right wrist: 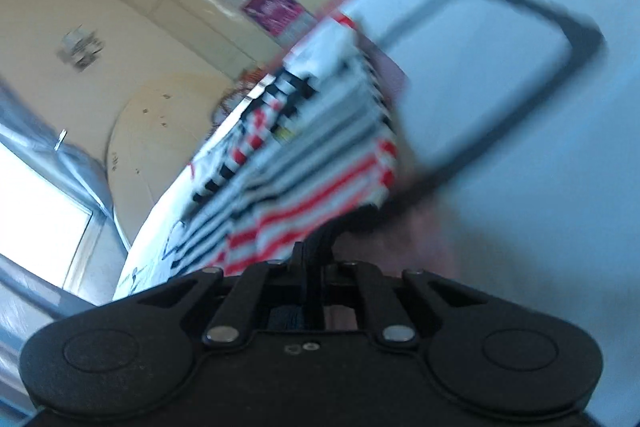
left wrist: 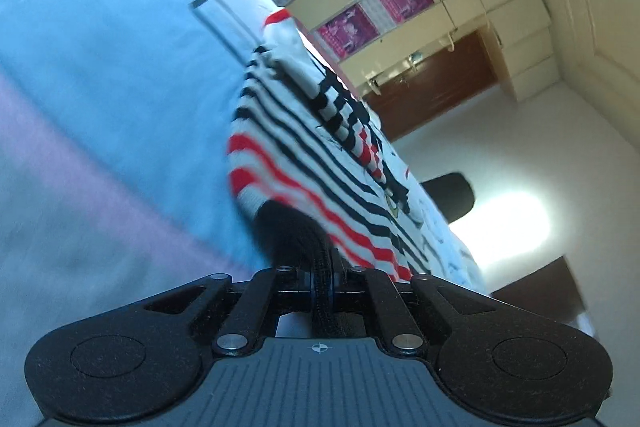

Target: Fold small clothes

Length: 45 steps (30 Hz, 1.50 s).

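left gripper [left wrist: 320, 259] and right gripper [right wrist: 316, 255] each clench a near hem corner of the striped garment [left wrist: 304, 147], likely to carry a fold. it lies on the pale sheet [left wrist: 100, 87].

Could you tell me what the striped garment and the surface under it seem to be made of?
Striped garment: soft knit, likely cotton; ribbed stripe rows and limp draping show, matte finish. Surface: looks like smooth woven cloth, pale blue, matte, with faint creases; blur leaves it uncertain.
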### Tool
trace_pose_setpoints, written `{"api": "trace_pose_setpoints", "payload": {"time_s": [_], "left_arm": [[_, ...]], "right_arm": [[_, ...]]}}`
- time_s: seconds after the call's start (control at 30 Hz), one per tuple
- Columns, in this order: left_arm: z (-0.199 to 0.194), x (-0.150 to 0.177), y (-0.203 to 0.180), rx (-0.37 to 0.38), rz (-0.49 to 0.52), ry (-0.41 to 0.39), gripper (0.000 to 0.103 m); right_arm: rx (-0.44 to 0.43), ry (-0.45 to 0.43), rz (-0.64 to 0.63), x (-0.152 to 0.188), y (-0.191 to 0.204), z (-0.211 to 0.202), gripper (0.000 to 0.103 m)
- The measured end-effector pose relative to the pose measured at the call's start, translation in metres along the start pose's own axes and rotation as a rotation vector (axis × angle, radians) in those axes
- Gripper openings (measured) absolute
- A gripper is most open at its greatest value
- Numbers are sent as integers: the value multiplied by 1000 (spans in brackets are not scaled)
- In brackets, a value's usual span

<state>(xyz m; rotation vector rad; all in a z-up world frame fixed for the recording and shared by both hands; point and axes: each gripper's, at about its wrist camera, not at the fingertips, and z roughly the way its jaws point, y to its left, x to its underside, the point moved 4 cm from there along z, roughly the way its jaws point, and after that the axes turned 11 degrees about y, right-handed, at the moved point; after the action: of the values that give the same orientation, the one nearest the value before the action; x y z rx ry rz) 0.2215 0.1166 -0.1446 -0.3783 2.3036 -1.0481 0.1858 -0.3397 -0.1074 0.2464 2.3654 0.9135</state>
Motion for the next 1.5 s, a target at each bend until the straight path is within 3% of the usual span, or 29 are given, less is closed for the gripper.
{"api": "trace_pose_setpoints", "payload": {"time_s": [0.27,0.47,0.63,0.8,0.87,0.9,0.97,1.03,1.07,1.13,1.23,1.3,1.4,1.43,1.5], "left_arm": [[4,-107,-59,71,107,-158,5],[47,-199,-85,40,172,-173,5],[100,-263,-71,-10,169,-158,5],[166,-306,-41,-70,164,-116,5],[197,-320,-22,-147,132,-102,5],[207,-323,-11,-165,92,-107,5],[213,-323,2,-125,37,-130,9],[211,-317,-3,-99,85,-179,32],[208,-315,-7,-97,111,-205,52],[202,-313,-15,-151,174,-263,70],[199,-316,-31,-192,267,-259,70],[208,-322,-37,-313,330,-177,69],[229,-328,-40,-421,395,-31,69],[235,-331,-39,-440,398,-4,66],[239,-331,-44,-490,436,0,39]], "right_arm": [[32,-78,-202,-100,47,6,6],[19,-115,-241,-193,61,50,6],[-1,-72,-219,-255,43,115,6],[-20,6,-136,-303,10,196,7],[8,47,-115,-318,-6,230,18],[39,40,-103,-323,-14,241,25],[57,-14,-90,-327,-24,243,46],[28,-90,-94,-324,-29,227,65],[20,-127,-104,-322,-31,219,67],[4,-128,-119,-320,-34,213,62],[27,-59,-199,-318,-26,219,57],[97,-37,-285,-321,-15,229,56],[161,11,-401,-323,2,244,56],[203,40,-447,-322,8,251,55],[250,98,-549,-316,18,269,37]]}}
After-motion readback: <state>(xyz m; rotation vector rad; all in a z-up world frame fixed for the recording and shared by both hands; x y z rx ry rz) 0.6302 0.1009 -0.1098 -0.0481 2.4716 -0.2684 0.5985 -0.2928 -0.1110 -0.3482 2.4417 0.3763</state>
